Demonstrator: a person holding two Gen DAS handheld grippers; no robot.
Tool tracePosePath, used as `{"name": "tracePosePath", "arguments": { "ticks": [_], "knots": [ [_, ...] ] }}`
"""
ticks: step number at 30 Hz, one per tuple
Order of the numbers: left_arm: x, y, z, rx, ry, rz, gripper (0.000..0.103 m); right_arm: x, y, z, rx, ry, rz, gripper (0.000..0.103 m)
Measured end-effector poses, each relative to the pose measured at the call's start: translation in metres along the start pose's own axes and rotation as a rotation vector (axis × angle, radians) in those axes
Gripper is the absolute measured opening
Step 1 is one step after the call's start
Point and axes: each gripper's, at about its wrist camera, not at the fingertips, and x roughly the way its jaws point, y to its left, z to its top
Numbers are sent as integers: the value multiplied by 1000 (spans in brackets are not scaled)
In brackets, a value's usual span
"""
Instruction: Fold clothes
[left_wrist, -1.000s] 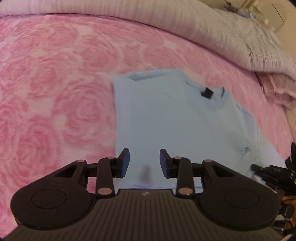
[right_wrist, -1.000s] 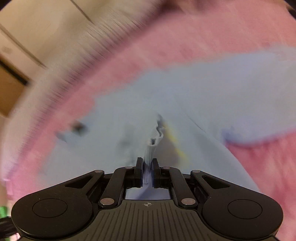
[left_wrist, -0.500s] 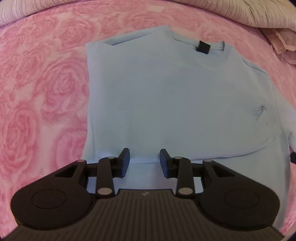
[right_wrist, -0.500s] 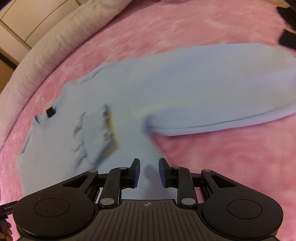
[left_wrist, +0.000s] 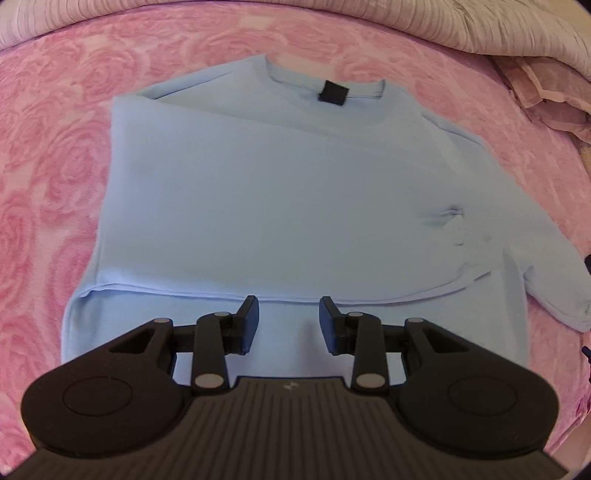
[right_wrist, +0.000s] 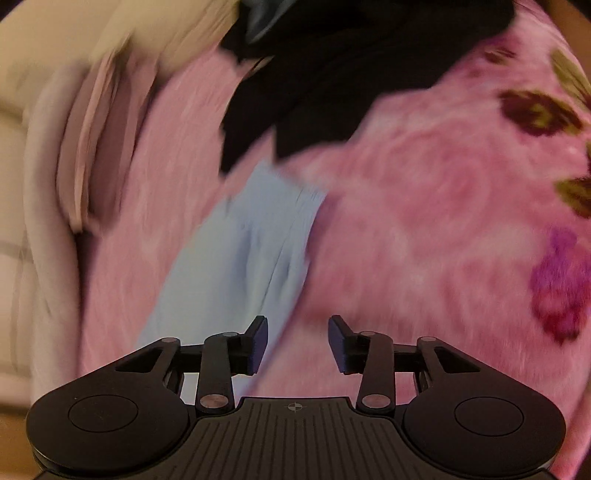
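Two claws, both empty: the left claw (left_wrist: 289, 321) hangs half-spread over a smooth light-blue t-shirt (left_wrist: 280, 206) lying flat on the fuzzy pink rose-print bed cover (left_wrist: 55, 155), and the right claw (right_wrist: 298, 345) is opening above its blurry sleeve (right_wrist: 255, 236).

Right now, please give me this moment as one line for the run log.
stage: mid-fold | light blue sweatshirt: flat on pink rose blanket, one sleeve folded across | left gripper: open, empty, above hem | right gripper: opening, empty
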Motion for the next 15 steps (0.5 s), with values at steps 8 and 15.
{"name": "tracePosePath", "arguments": {
  "ticks": [8,15],
  "knots": [
    [-2,3,4,-55,-14,-22,30,17,-18,21,99,-42,82,33],
    [-11,21,-6,-110,-21,-28,30,-14,95,-32,-516,-123,-8,7]
  ]
}}
